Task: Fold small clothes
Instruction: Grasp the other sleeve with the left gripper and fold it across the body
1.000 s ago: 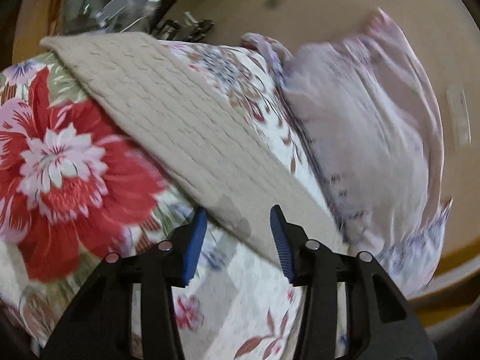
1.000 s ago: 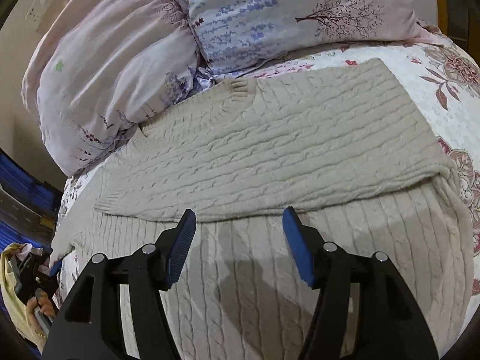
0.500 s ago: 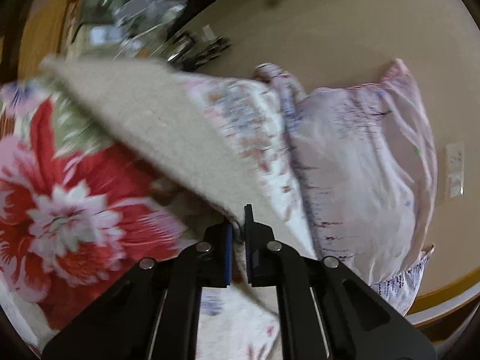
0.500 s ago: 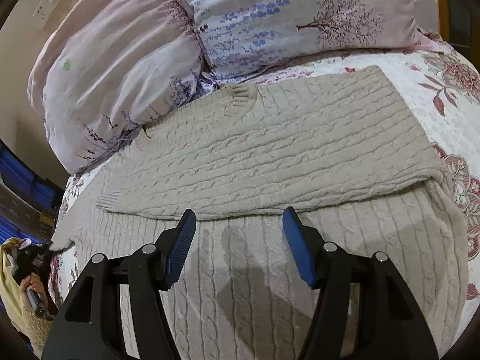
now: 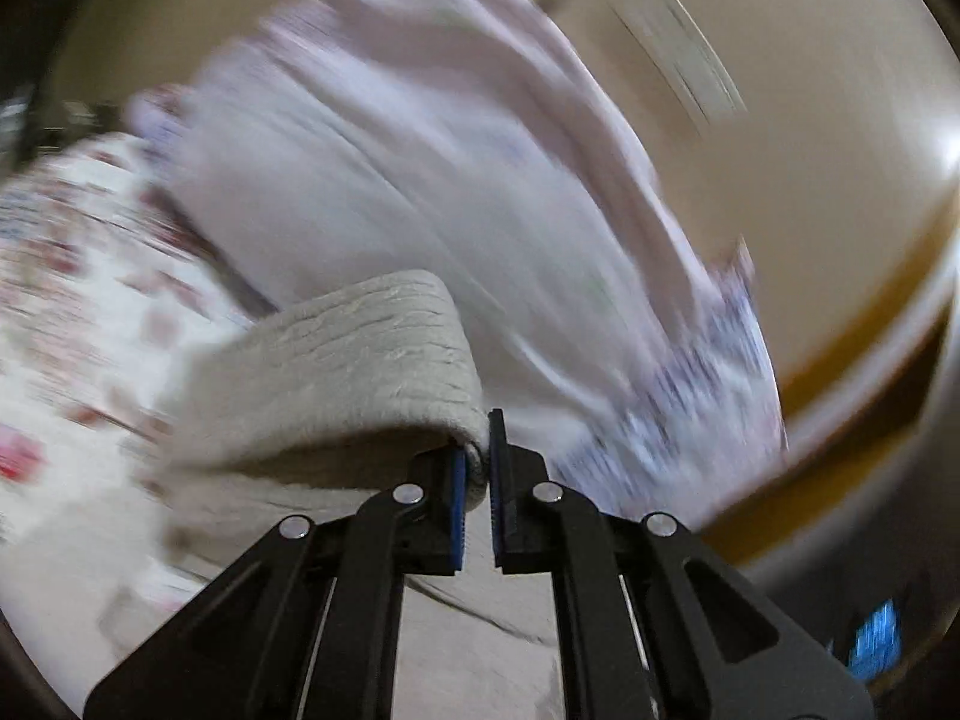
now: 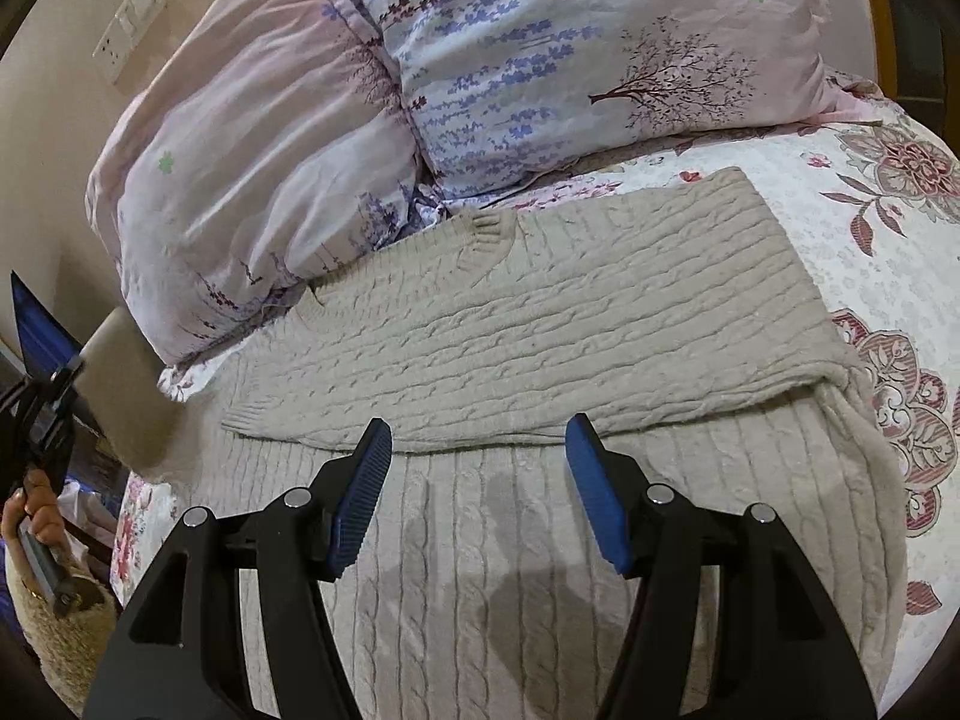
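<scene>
- Left gripper (image 5: 477,480), black with blue pads, low centre of the left wrist view: jaws clenched on an edge of the beige cable-knit sweater (image 5: 336,384). The knit rises from the pinch and curls over to the left of frame.
- The left wrist view is heavily motion-blurred. Behind the lifted knit, a pale pink pillow (image 5: 420,168) fills the middle; the floral bedspread (image 5: 78,276) is at the left edge; a beige wall (image 5: 810,138) is at upper right.
- Right gripper (image 6: 477,480), bottom centre of the right wrist view: jaws released, spread wide, nothing between them. It hovers over the lower body of the sweater (image 6: 540,324).
- In that view the sweater lies flat on the bed, spanning the middle of frame. An upper layer is folded across, its edge running side to side just beyond the blue pads (image 6: 360,504).
- Ribbed neckline (image 6: 486,231) sits at upper centre, just beside the pillows.
- Two pillows at top of frame: pink one (image 6: 240,168) upper left, lavender tree-print pillow (image 6: 600,60) upper right, touching each other.
- Bedspread with maroon flowers (image 6: 888,276) shows along the right edge.
- White wall switch plate (image 6: 129,27) in the upper left corner.
- The left gripper (image 6: 42,414) also appears at the far left edge, held by the person's hand (image 6: 36,510).
</scene>
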The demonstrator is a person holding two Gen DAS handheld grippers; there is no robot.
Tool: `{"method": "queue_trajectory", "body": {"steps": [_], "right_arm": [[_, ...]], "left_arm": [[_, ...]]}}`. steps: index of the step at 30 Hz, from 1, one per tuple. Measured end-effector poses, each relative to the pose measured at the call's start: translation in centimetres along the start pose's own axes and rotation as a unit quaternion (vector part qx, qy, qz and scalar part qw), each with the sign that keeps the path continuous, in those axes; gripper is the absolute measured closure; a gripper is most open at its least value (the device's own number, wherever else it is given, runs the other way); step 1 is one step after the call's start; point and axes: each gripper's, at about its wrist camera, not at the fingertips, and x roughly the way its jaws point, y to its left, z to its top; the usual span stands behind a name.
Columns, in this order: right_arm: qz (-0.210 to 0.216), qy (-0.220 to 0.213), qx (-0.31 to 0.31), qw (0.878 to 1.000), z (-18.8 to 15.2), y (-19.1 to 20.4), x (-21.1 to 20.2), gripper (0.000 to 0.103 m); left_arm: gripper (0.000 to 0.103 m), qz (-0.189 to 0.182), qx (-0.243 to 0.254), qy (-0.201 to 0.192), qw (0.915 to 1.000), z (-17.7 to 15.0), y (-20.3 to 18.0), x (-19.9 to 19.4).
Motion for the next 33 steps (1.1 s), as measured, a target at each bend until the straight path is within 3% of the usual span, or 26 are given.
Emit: {"method": "queue_trajectory", "body": {"steps": [4, 10, 12, 14, 16, 19, 23, 25, 27, 29, 33], "right_arm": [[-0.005, -0.006, 0.003, 1.0, -0.2, -0.7, -0.5, 0.041], [-0.018, -0.011, -0.005, 1.0, -0.5, -1.2, -0.7, 0.041], [-0.02, -0.01, -0.012, 1.0, -0.4, -0.9, -0.6, 0.041], [-0.017, -0.009, -0.027, 0.999, -0.2, -0.2, -0.4, 0.041], [-0.011, -0.012, -0.056, 0.998, -0.1, 1.0, -0.4, 0.041], [0.009, -0.021, -0.111, 0.994, 0.1, 3.6, -0.3, 0.042], [0.059, -0.023, -0.232, 0.971, -0.1, 9.8, 0.9, 0.049], [0.081, -0.015, -0.284, 0.955, -0.5, 12.8, 2.0, 0.055], [0.094, -0.005, -0.337, 0.937, -1.4, 15.9, 3.7, 0.056], [0.082, 0.005, -0.387, 0.918, -2.4, 18.6, 5.8, 0.056], [0.048, 0.033, -0.442, 0.895, -3.9, 20.7, 9.4, 0.056]], "left_arm": [[0.097, -0.025, 0.042, 0.08, 0.9956, -4.9, -3.7, 6.3], [0.096, -0.01, 0.093, 0.172, 0.9807, -11.6, -6.0, 12.7], [0.091, -0.004, 0.11, 0.187, 0.9761, -12.8, -5.9, 13.2], [0.069, -0.013, 0.107, 0.203, 0.9732, -13.1, -5.5, 13.2], [0.056, -0.027, 0.102, 0.203, 0.9735, -12.6, -4.9, 11.7], [0.054, -0.031, 0.09, 0.166, 0.9814, -10.8, -2.7, 7.9], [0.061, 0.018, 0.053, 0.124, 0.9907, -8.0, 1.1, 5.2], [0.067, 0.048, 0.035, 0.123, 0.9906, -7.4, 3.2, 4.7], [0.068, 0.064, 0.025, 0.131, 0.989, -7.3, 4.5, 4.6], [0.068, 0.081, 0.023, 0.136, 0.9871, -7.4, 5.5, 4.5], [0.074, 0.084, 0.017, 0.139, 0.9865, -7.2, 6.7, 4.0]]}}
